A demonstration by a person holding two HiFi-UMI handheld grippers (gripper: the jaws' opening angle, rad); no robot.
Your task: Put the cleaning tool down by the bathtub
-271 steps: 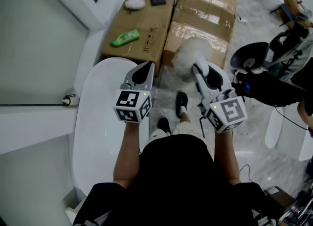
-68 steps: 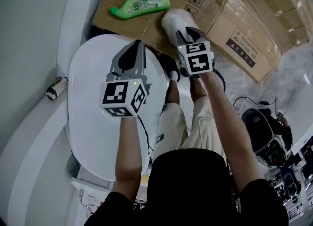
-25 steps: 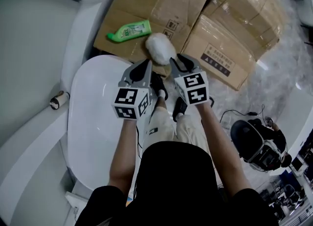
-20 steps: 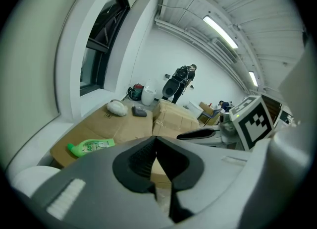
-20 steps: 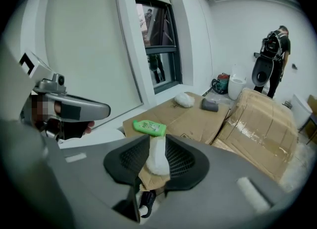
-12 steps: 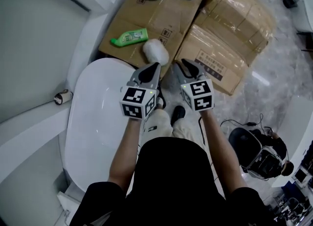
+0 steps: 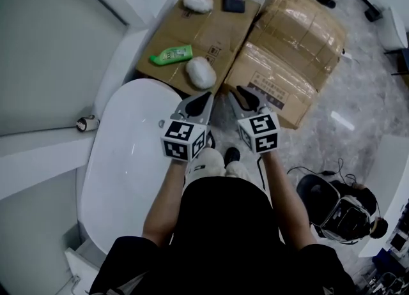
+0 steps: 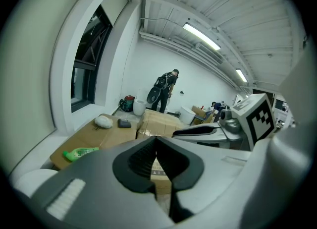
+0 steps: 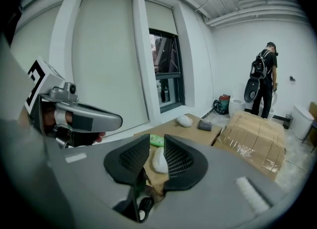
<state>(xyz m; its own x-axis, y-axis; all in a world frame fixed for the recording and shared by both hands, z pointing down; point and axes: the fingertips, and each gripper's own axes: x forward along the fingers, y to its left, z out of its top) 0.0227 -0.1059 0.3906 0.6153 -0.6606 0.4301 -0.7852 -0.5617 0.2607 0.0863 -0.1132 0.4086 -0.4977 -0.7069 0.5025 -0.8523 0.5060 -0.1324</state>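
Your feet are the main risk. The oval white fluffy cleaning tool (image 7: 200, 73) lies on the flat brown cardboard sheet (image 7: 217, 29), just beside the rounded end of the white bathtub (image 7: 121, 159). Your dark shoes (image 7: 232, 155) stand near that edge, so 1 careless step forward could kick or tread on the tool.

The right gripper (image 9: 156, 139) points straight at the tool, with its 2 jaws a narrow gap apart and nothing between them. Pushing forward and closing would snatch the tool up. The left gripper (image 8: 156, 139) has its jaw tips touching and holds nothing. A low swing from it could knock the green plastic bottle (image 7: 171, 54), which lies near the tool.

The placing looks done to me. The cardboard is flat, and the soft tool should not roll.

A 2nd white fluffy pad (image 7: 197, 2) and a small dark flat object (image 7: 234, 3) lie at the sheet's far end. A large taped brown cardboard box (image 7: 294, 45) sits on the grey marbled floor (image 7: 358, 96). Thin black cables (image 7: 319, 172) trail to your right and could catch a foot.

The room is bright, with white walls. A person with a backpack (image 9: 260, 77) stands well apart.
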